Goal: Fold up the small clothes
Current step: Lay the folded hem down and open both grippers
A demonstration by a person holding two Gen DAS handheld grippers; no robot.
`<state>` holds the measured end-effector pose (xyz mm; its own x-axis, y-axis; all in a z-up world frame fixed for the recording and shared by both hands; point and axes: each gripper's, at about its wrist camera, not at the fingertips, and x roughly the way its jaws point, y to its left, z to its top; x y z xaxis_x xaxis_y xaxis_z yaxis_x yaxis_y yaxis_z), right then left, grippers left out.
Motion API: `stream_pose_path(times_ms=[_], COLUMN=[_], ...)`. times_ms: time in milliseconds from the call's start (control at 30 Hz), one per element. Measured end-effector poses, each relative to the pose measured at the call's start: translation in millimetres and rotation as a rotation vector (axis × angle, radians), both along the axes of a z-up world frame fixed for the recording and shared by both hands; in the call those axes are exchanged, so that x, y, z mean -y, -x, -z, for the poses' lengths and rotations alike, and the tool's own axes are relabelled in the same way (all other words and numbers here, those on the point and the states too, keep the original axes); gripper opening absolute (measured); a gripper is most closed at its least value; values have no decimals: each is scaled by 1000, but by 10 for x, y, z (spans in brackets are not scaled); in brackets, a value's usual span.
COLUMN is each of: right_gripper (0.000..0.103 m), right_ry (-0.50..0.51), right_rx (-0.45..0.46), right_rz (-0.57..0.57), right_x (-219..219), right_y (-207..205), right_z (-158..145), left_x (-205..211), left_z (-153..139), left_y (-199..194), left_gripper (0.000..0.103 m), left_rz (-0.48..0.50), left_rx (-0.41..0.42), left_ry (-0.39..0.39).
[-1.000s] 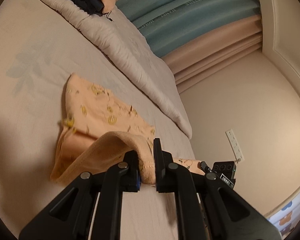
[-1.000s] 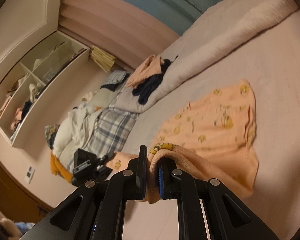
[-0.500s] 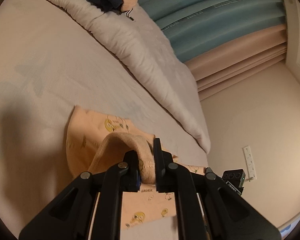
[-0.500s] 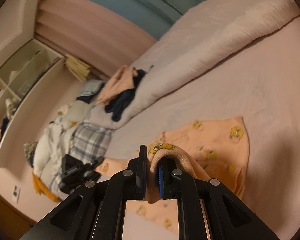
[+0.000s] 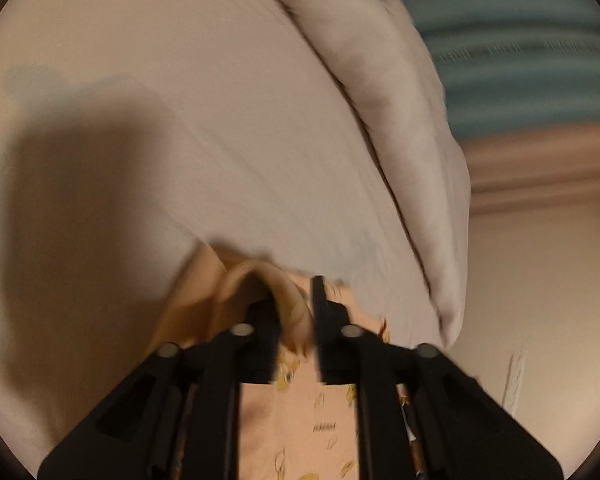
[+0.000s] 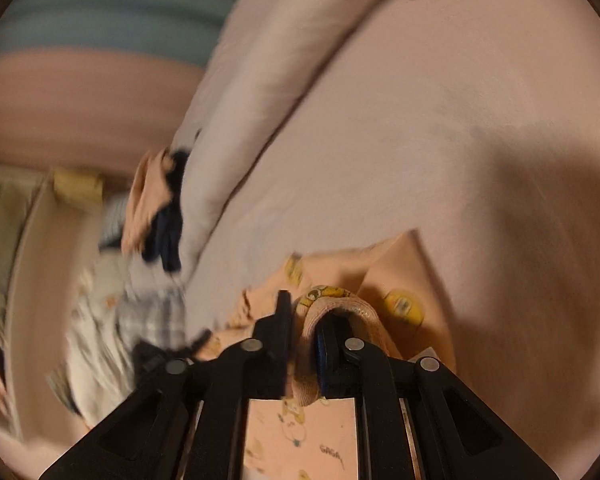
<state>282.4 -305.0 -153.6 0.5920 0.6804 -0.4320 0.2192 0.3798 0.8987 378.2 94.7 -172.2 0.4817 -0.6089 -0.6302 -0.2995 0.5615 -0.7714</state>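
Note:
A small peach garment with yellow cartoon prints (image 5: 320, 424) lies on the bed under both grippers. My left gripper (image 5: 296, 320) is shut on a ribbed hem of the garment and carries it forward over the rest of the cloth. My right gripper (image 6: 304, 324) is shut on the other end of the same hem (image 6: 340, 304). The garment's far edge (image 6: 404, 252) lies flat on the sheet ahead of the right gripper. Both views are blurred by motion.
The pinkish bed sheet (image 5: 180, 100) stretches ahead. A rolled grey duvet (image 5: 400, 128) runs along the far side and also shows in the right wrist view (image 6: 268, 64). Peach and dark clothes (image 6: 156, 208) lie on its end, with a plaid pile (image 6: 148, 316) beyond.
Both grippers have carried the hem forward and tilted down toward the bed. The far part of the garment now shows much less ahead of the fingers; more cloth lies under them.

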Motion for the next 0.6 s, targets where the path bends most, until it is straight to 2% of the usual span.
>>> stream_pose_path(times_ms=[33,67,100,133,200,267,333,433,533,567,600], right_gripper=[20,37,51,51,52,53,53,53,52,48,38], right_ry=[-49,-98,-147,-192,-184,-114,-16,216,430,472,495], right_rx=[-34,-65,-83,-83,-54,-15,47,176,275,285,286], right_rz=[32,65,97,130,178,208,182,-5,-196,-242,-296], right_x=[35,95,162,236,373,484,511,285,-131,-257,-380], right_y=[-7,1,17,45,113,211,317,418,547,559,556], right_z=[61,122,174,202,148,18,-170,-519,-721,-730,-716], left_x=[-73,-116,-167,-214,-330,-435,-431,-287,28,207,359], left_z=[31,28,20,4,-111,-290,-430,-642,-646,-604,-559], left_y=[-7,-22,-35,-32,0,64,143,322,408,416,419], left_gripper=[34,38,39,39,39,39,39,39,39,37,37], left_rz=[-39,-50,-52,-55,-69,-56,-9,144,314,380,427], left_rx=[-16,-18,-22,-21,8,67,130,232,242,232,223], left_ry=[6,11,17,17,-47,-108,-111,-174,-228,-244,-259])
